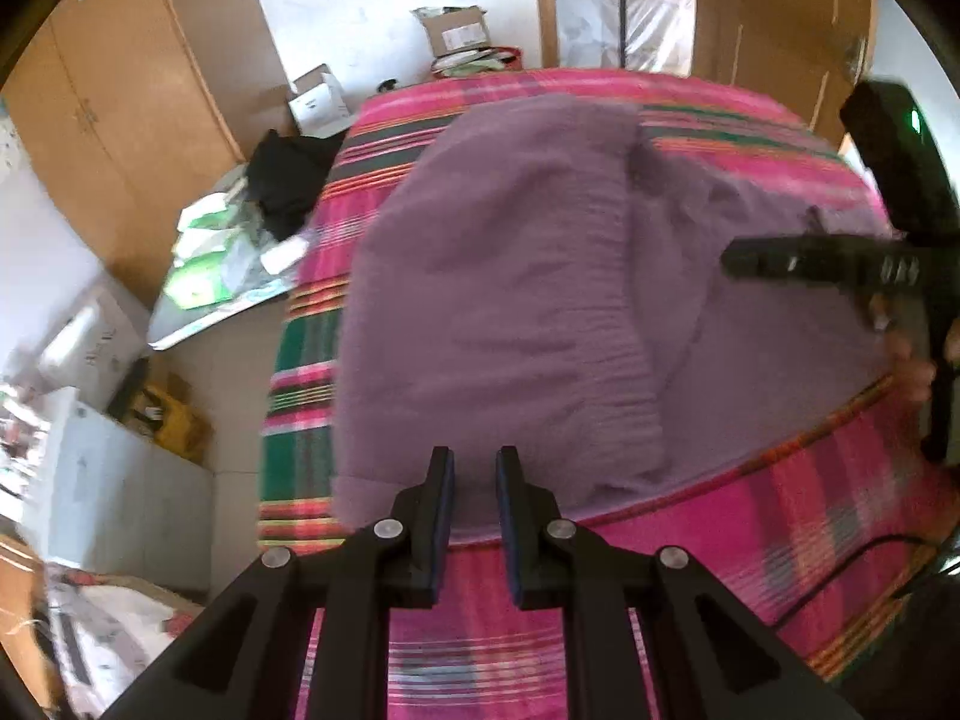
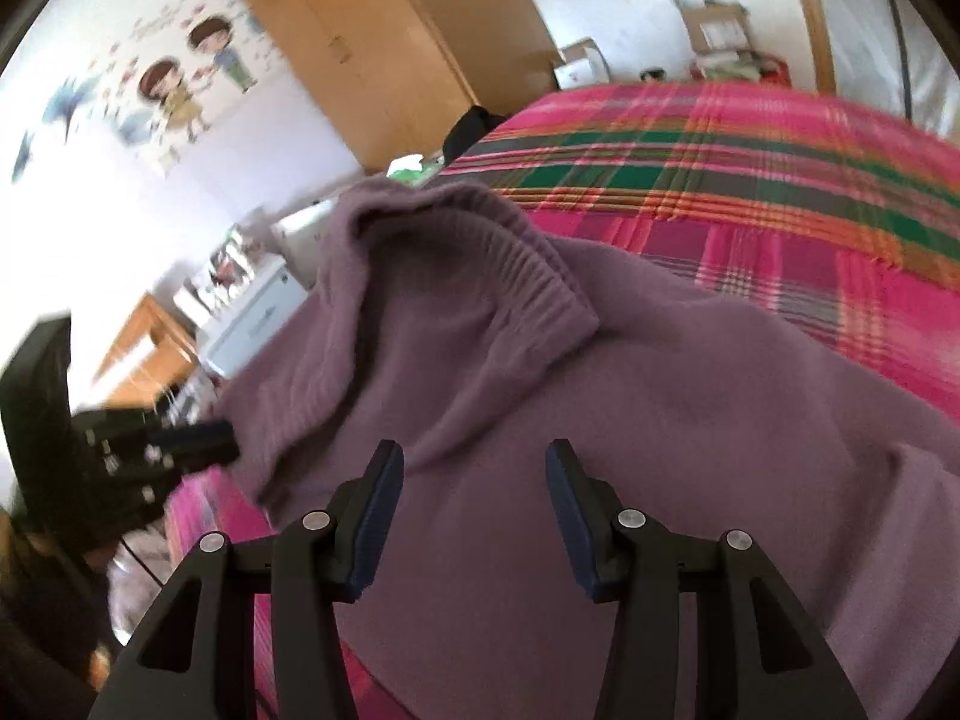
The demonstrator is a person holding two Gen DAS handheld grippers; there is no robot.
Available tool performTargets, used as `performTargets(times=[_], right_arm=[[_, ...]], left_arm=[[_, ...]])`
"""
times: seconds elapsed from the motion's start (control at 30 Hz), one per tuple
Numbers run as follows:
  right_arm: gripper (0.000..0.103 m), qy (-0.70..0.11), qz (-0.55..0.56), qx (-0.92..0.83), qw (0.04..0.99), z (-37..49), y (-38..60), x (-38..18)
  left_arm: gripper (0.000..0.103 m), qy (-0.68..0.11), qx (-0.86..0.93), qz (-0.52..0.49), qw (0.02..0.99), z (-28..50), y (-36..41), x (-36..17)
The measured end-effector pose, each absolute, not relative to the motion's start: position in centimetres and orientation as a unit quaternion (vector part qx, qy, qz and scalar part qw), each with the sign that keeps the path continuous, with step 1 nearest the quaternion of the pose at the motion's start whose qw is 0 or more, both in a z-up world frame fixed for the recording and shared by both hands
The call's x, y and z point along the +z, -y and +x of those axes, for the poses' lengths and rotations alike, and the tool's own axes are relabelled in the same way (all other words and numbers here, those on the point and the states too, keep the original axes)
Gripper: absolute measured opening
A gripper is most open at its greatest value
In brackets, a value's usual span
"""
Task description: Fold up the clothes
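Lying part-folded on the pink plaid bed [image 1: 690,540], the mauve knitted sweater [image 1: 510,300] awaits another fold; right tool [image 2: 474,462] hovers spread wide, left tool [image 1: 474,468] nearly together, both empty.

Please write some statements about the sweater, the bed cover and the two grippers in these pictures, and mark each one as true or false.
1. The purple sweater lies on a pink plaid bed cover. True.
2. The right gripper has its jaws closed tightly on the sweater. False: its jaws stand wide apart above the knit, gripping nothing.
3. The left gripper holds a fold of cloth between its jaws. False: the narrow gap between its jaws is empty.
4. A ribbed edge of the sweater is turned up and visible in the right wrist view. True.
5. The sweater is already folded into a neat square. False: it lies spread and rumpled.
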State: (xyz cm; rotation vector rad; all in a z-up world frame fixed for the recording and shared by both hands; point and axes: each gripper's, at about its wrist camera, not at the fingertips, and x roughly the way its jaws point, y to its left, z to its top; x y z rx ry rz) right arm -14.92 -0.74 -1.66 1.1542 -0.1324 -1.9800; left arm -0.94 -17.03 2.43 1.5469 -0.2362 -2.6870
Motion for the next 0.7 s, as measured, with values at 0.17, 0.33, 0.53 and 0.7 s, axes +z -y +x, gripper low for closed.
performTargets(times=[0.17,0.33,0.53,0.7], right_arm=[[0.051,0.087,0.468,-0.775,0.415,-16.6,2.4,-1.9],[0.035,0.058,0.454,-0.781,0.424,-16.8,4.7,-1.5],[0.009,0.014,0.415,-0.805,0.424,-17.1,5.5,0.4],[0.007,0.006,0.374,-0.833,0.408,-17.9,5.2,3.3]], left_arm=[[0.014,0.074,-0.863,0.5,0.014,-0.6,18.0,2.0],[0.014,0.074,-0.864,0.498,0.013,-0.9,17.8,1.8],[0.014,0.068,-0.877,0.476,-0.001,-0.9,17.6,2.9],[0.014,0.068,-0.885,0.461,-0.018,-1.1,16.5,3.9]])
